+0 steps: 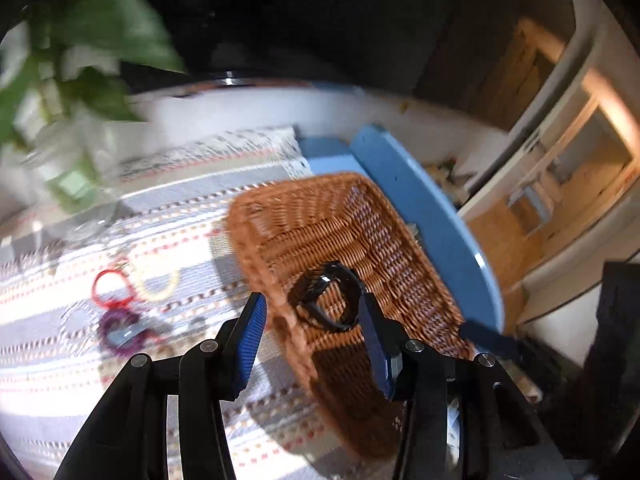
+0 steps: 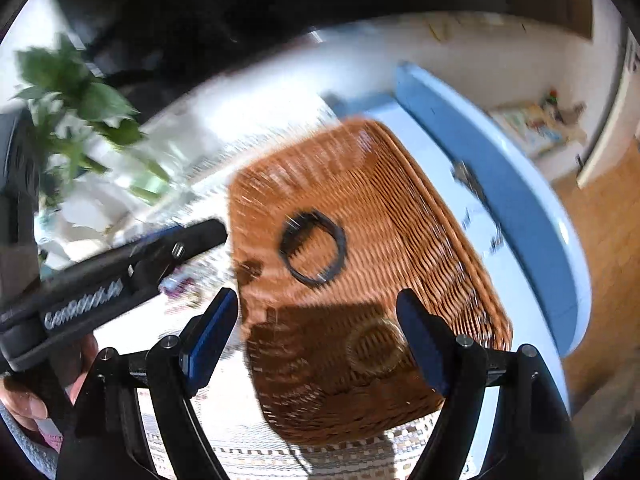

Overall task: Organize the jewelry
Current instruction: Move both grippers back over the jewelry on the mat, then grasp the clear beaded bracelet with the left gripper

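Observation:
A brown wicker basket [image 1: 320, 216] sits on a striped cloth [image 1: 60, 360]. A black bracelet [image 1: 330, 300] lies on its floor, sharper in the right wrist view [image 2: 312, 248]. A gold bangle [image 2: 376, 348] rests in the shaded near part of the basket [image 2: 400, 208]. My left gripper [image 1: 311, 304] is open over the basket's left rim and holds nothing; the bracelet only shows through the gap. My right gripper [image 2: 316, 300] hangs open and empty above the basket. Red [image 1: 110, 290], yellow [image 1: 158, 284] and purple [image 1: 120, 332] bangles lie on the cloth to the left.
A leafy plant in a glass vase [image 1: 76, 184] stands at the back left of the cloth. A blue table edge [image 1: 424, 216] runs just right of the basket, with wooden floor beyond. A person's hand [image 2: 24, 400] holds the left gripper's handle.

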{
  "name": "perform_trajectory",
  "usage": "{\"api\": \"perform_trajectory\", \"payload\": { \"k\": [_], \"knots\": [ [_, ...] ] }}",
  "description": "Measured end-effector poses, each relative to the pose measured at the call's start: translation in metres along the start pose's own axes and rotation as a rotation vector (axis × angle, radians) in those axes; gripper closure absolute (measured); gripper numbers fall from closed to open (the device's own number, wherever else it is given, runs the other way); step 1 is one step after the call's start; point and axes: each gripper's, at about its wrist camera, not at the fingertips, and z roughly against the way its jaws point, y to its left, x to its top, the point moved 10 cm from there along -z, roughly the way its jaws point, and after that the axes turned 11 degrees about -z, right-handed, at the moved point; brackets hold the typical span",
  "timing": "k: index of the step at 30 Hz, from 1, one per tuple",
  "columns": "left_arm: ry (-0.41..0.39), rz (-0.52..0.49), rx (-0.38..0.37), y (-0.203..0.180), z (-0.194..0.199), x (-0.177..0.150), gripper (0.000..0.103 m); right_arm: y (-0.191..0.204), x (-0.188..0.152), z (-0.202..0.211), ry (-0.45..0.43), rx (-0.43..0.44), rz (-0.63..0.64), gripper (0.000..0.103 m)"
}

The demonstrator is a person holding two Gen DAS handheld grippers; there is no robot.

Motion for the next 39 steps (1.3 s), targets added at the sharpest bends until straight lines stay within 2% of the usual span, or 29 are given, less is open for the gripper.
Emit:
{"api": "perform_trajectory", "payload": {
  "k": [2, 5, 10, 12, 13, 16, 18, 20, 22, 25, 29, 30, 33, 35, 36, 39],
  "knots": [
    [-0.025, 0.023, 0.033, 0.026, 0.022, -0.006, 0.054, 0.022, 0.008, 0.016, -0.041, 0.031, 0.054, 0.02],
    [-0.048, 0.067, 0.168, 0.083, 0.048, -0.018, 0.054, 0.061, 0.02, 0.036, -0.09, 0.12, 0.129, 0.02],
    [0.013, 0.145, 0.361, 0.172, 0.061, -0.047, 0.054, 0.132, 0.031, 0.045, -0.121, 0.239, 0.26, 0.015],
    [0.046, 0.183, 0.392, 0.199, 0.056, -0.062, 0.054, 0.154, 0.021, 0.028, -0.093, 0.225, 0.313, 0.012],
    [0.062, 0.203, 0.393, 0.211, 0.051, -0.07, 0.054, 0.163, 0.012, 0.013, -0.061, 0.207, 0.337, 0.012],
    [0.115, 0.218, 0.414, 0.235, 0.029, -0.087, 0.054, 0.185, -0.021, -0.028, 0.052, 0.226, 0.373, 0.012],
    [0.139, 0.223, 0.419, 0.246, 0.015, -0.096, 0.054, 0.188, -0.04, -0.061, 0.142, 0.209, 0.339, 0.012],
    [0.152, 0.246, 0.392, 0.25, 0.001, -0.102, 0.054, 0.188, -0.058, -0.094, 0.237, 0.205, 0.289, 0.012],
    [0.171, 0.258, 0.375, 0.251, -0.016, -0.106, 0.054, 0.186, -0.07, -0.119, 0.278, 0.165, 0.289, 0.012],
    [0.169, 0.267, 0.381, 0.254, -0.03, -0.11, 0.054, 0.185, -0.076, -0.148, 0.267, 0.104, 0.335, 0.012],
    [0.043, 0.244, 0.362, 0.25, -0.033, -0.102, 0.056, 0.173, -0.073, -0.175, 0.257, 0.035, 0.362, 0.012],
    [0.027, 0.243, 0.371, 0.251, -0.034, -0.103, 0.057, 0.172, -0.072, -0.178, 0.256, 0.018, 0.372, 0.012],
    [0.001, 0.19, 0.432, 0.249, -0.035, -0.105, 0.076, 0.167, -0.074, -0.185, 0.258, -0.003, 0.402, 0.012],
    [-0.007, 0.185, 0.46, 0.249, -0.034, -0.107, 0.092, 0.165, -0.073, -0.187, 0.245, 0.0, 0.408, 0.012],
    [-0.014, 0.2, 0.461, 0.251, -0.033, -0.108, 0.095, 0.165, -0.072, -0.187, 0.239, 0.001, 0.411, 0.012],
    [-0.038, 0.226, 0.449, 0.252, -0.029, -0.11, 0.096, 0.167, -0.072, -0.193, 0.257, 0.033, 0.419, 0.012]
  ]
}}
